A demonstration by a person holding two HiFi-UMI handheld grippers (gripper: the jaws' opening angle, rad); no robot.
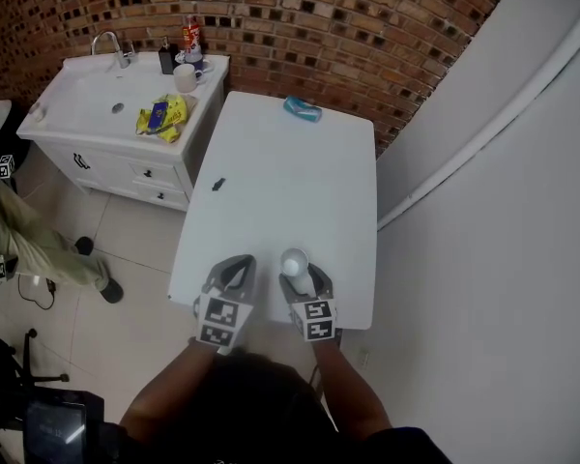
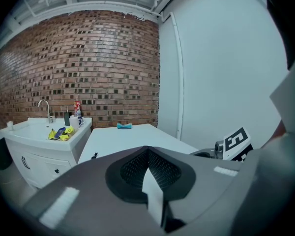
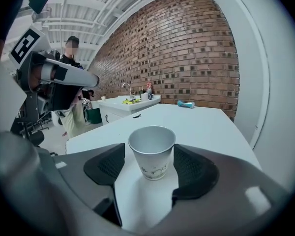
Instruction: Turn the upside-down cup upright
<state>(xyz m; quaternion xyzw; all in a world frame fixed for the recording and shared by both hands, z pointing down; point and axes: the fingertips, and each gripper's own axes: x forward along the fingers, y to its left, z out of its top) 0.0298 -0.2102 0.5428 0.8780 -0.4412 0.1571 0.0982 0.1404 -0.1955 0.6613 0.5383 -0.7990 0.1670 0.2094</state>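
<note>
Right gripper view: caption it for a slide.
Cup upright on the table, between the open jaws of the right gripper.

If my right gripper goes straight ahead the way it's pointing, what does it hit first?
The upright paper cup, standing untouched between the right gripper's open jaws; beyond it, probably the white table, since it tilts downward.

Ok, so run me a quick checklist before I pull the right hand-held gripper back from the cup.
1. Cup upright, mouth up: ok.
2. Cup standing flat on the table: ok.
3. Right hand-held gripper open, cup between its jaws, pads not pressing on it: ok.
4. Gap on the right-hand pad's side enough to back out without nudging the cup: cannot tell, it looks narrow.
5. Left hand-held gripper shut, empty, off to the side of the cup: ok.
6. Cup empty inside: ok.
</note>
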